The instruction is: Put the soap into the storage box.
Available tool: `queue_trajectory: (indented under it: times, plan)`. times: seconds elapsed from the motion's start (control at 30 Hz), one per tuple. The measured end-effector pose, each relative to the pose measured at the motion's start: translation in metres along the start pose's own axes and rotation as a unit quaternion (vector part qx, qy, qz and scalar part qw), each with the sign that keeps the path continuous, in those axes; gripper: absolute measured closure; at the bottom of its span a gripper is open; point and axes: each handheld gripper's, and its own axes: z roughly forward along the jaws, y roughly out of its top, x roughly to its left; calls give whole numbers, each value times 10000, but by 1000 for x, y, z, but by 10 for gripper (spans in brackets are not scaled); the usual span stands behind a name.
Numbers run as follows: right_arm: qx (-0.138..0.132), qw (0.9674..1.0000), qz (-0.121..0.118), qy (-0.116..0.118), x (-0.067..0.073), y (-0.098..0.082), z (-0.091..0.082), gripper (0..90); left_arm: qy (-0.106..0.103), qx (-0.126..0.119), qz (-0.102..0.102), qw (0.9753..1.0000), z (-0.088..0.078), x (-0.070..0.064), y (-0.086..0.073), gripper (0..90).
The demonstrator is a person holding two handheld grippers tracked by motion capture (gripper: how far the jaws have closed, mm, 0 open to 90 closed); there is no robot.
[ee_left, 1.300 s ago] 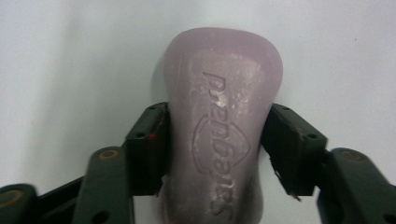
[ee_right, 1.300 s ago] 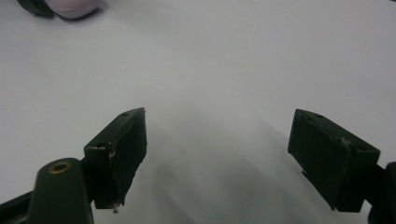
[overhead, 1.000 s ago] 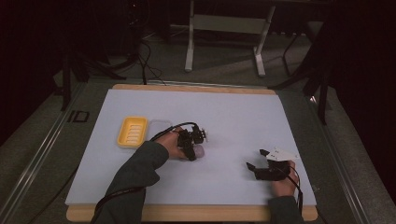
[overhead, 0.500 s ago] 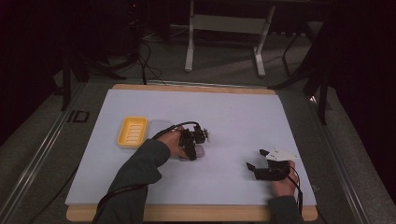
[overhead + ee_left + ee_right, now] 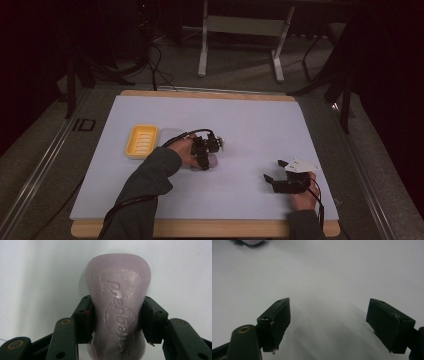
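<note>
A pale lilac bar of soap (image 5: pixel 117 302) with a stamped logo lies on the white mat, and my left gripper (image 5: pixel 116 320) is shut on it, one pad on each long side. From above, the left gripper (image 5: pixel 204 156) and the soap (image 5: pixel 212 161) sit near the mat's middle, just right of a yellow soap dish (image 5: pixel 141 141). My right gripper (image 5: pixel 274 170) rests at the front right of the mat, open. Its jaws stand wide apart with bare mat between them in the right gripper view (image 5: pixel 328 320).
The white mat (image 5: pixel 250 120) covers a wooden board (image 5: pixel 210 93). A faint clear object (image 5: pixel 170 134) lies beside the dish. A cable trails from the left gripper over the sleeve. Metal stand legs (image 5: pixel 202 50) rise beyond the table's far edge.
</note>
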Motion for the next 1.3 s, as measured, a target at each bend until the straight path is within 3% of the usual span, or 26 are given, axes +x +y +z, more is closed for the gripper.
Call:
queue_trajectory:
  times: [0.5,0.63,0.9,1.3]
  plan:
    - [1,10000,21,-2,0,0,0,192,27,-88,-179,9998,-8,6,-6,500]
    - [2,10000,22,0,0,0,0,192,37,-58,-376,9993,-9,8,-7,500]
    - [-2,10000,22,0,0,0,-1,192,-16,-97,-465,9989,-11,12,-11,500]
    - [0,10000,10,-3,0,0,0,192,-22,-221,-907,9956,-19,23,-24,500]
